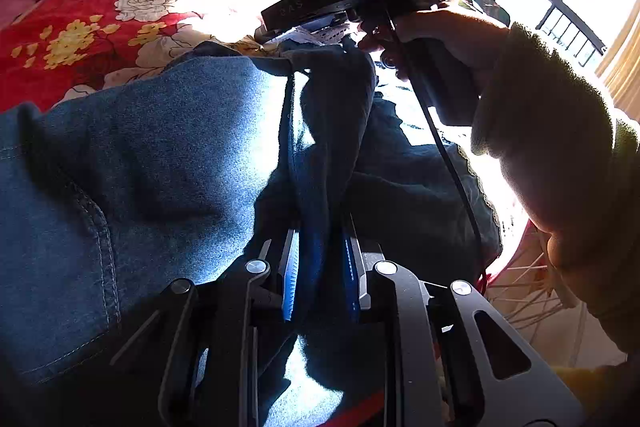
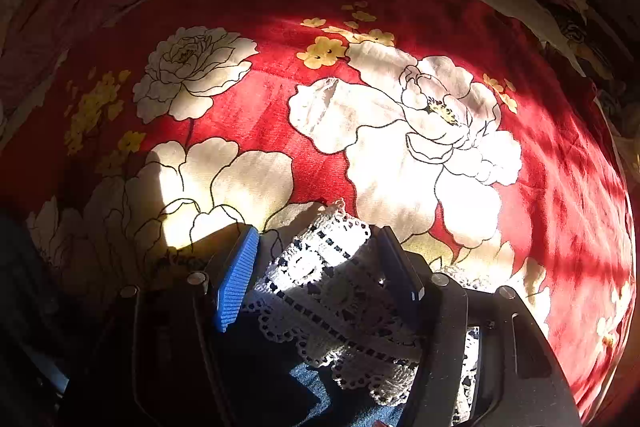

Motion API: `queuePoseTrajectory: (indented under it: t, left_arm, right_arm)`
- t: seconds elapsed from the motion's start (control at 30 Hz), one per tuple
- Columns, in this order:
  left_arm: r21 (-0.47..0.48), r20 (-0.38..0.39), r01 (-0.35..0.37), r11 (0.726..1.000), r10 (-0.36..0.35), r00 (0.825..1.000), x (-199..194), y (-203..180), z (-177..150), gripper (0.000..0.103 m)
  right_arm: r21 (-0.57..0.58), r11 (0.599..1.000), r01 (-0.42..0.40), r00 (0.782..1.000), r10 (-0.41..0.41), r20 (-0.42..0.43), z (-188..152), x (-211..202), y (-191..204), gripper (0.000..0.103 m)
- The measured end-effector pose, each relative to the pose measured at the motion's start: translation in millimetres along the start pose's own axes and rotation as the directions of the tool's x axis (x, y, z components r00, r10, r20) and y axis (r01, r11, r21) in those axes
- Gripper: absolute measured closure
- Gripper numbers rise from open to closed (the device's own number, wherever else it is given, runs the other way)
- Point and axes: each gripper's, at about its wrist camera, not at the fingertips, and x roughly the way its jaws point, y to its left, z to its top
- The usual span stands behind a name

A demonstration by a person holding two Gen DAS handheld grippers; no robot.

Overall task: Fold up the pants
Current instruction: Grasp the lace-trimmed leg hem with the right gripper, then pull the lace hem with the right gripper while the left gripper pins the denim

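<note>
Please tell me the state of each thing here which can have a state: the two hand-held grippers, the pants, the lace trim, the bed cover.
Left hand-held gripper: shut on a bunched fold of denim.
Right hand-held gripper: part open, lace trim between its fingers; firm pinch not clear.
Pants: blue denim, crumpled, not yet folded, partly lifted.
Lace trim: white, at the pants' edge, lying on the bed cover.
Bed cover: red with flowers, spread out, partly sunlit.

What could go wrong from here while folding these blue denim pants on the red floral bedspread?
The left gripper pinches only a narrow bunched ridge of the blue denim pants, so the heavy cloth could slip out when lifted. The right gripper straddles the white lace trim without clearly pressing it; closing there may catch only the lace. The black cable hanging across the denim could snag.
</note>
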Motion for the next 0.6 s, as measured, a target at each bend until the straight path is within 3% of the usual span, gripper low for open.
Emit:
queuePoseTrajectory:
  t: [0.1, 0.27, 0.37, 0.43, 0.6]
  left_arm:
    - [-0.015, 0.003, 0.021, 1.0, -0.021, 1.0, 2, 5, 2, 0.091]
    - [-0.033, 0.012, 0.04, 0.999, -0.04, 0.999, -1, 8, 1, 0.089]
    - [-0.039, 0.022, 0.061, 0.997, -0.06, 0.998, -5, 5, -2, 0.079]
    - [-0.047, 0.025, 0.08, 0.996, -0.079, 0.997, -5, 4, -2, 0.071]
    - [-0.034, 0.03, 0.076, 0.997, -0.075, 0.997, -7, 0, -2, 0.07]
  right_arm:
    - [0.022, 0.999, -0.028, 0.998, 0.027, 0.051, -5, -15, -6, 0.086]
    - [0.11, 0.99, -0.093, 0.979, 0.071, 0.189, -21, -70, -21, 0.089]
    - [0.173, 0.975, -0.138, 0.957, 0.087, 0.276, -38, -108, -34, 0.089]
    - [0.212, 0.963, -0.164, 0.94, 0.086, 0.331, -54, -133, -41, 0.089]
    - [0.313, 0.922, -0.229, 0.905, 0.084, 0.416, -110, -180, -61, 0.089]
